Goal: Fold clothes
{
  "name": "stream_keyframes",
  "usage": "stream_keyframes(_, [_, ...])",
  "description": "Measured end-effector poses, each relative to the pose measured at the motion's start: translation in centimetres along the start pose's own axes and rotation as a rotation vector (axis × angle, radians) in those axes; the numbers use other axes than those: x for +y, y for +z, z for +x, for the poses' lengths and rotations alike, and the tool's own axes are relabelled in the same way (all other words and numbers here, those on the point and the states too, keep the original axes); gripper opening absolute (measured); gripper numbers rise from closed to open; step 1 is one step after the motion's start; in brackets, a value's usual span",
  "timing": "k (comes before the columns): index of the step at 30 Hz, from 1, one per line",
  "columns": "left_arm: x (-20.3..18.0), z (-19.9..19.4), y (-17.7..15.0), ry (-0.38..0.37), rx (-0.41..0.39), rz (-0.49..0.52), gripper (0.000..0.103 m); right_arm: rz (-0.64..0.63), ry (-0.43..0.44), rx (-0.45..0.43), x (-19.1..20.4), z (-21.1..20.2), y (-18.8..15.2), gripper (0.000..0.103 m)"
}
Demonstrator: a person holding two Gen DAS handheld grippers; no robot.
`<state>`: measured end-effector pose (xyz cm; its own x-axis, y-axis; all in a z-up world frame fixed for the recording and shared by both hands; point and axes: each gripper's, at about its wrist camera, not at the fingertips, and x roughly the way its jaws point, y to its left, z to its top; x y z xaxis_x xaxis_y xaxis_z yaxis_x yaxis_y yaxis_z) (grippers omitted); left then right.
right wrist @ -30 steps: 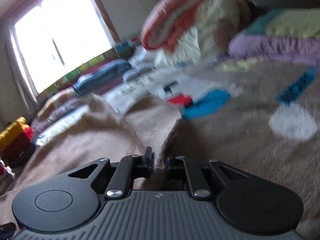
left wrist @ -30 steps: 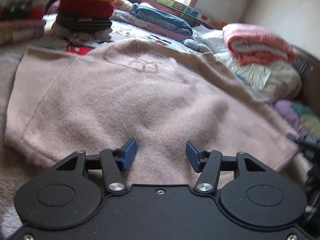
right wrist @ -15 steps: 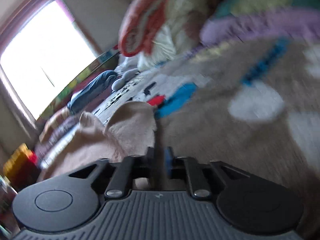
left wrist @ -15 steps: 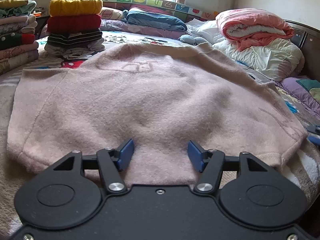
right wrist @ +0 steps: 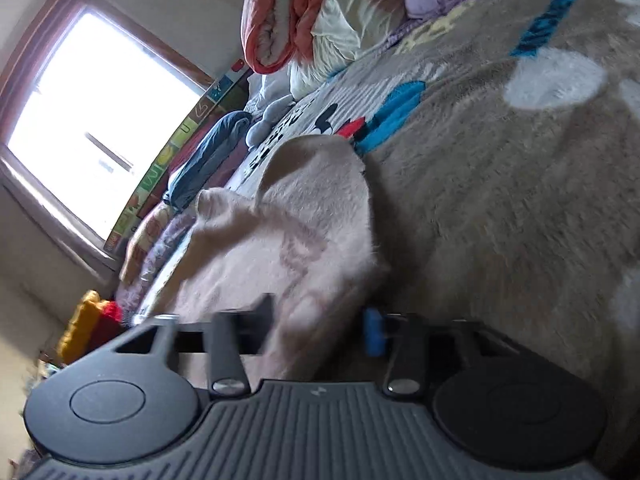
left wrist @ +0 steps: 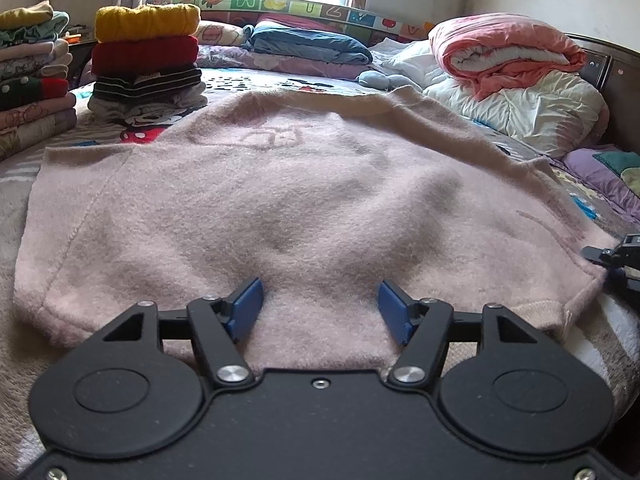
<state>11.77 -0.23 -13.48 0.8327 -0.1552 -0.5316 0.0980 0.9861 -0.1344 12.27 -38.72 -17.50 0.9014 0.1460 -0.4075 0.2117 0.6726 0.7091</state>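
Left gripper [left wrist: 320, 304], released, hovers over the pink sweater's [left wrist: 280, 200] hem, collar at twelve o'clock. Right gripper [right wrist: 320, 322] straddles the three-o'clock corner, unclenched.

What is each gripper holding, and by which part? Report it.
Nothing held. Left gripper jaws stand open above the pink sweater hem; right gripper jaws straddle its corner edge, pads apparently not yet pressing.

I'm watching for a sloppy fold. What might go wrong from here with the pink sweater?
1. The right gripper has its jaws apart around a corner of the pink sweater in a blurred view, so the corner may slip out.
2. The left gripper is open over the sweater and holds nothing, so a one-sided pull could skew the fold.
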Motion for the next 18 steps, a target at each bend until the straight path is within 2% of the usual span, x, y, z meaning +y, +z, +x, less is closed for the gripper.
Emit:
stream_keyframes(6, [0.0, 0.1, 0.1, 0.001, 0.010, 0.015, 0.065, -0.171, -0.049, -0.072, 1.5, -2.1, 0.7, 0.010])
stream_keyframes(10, [0.1, 0.1, 0.1, -0.001, 0.015, 0.024, 0.066, -0.165, -0.090, -0.011, -0.1, -0.5, 0.2, 0.007])
stream_keyframes(14, [0.1, -0.1, 0.0, 0.002, 0.018, 0.038, 0.066, -0.141, -0.086, -0.010, -0.3, -1.2, 0.2, 0.007])
stream_keyframes(16, [0.0, -0.2, 0.0, 0.005, 0.019, 0.044, 0.066, -0.144, -0.086, -0.011, -0.1, -1.5, 0.4, 0.009])
stream_keyframes(18, [-0.1, -0.4, -0.1, 0.012, 0.020, 0.049, 0.066, -0.123, -0.071, -0.028, -0.3, -2.2, 0.7, 0.016])
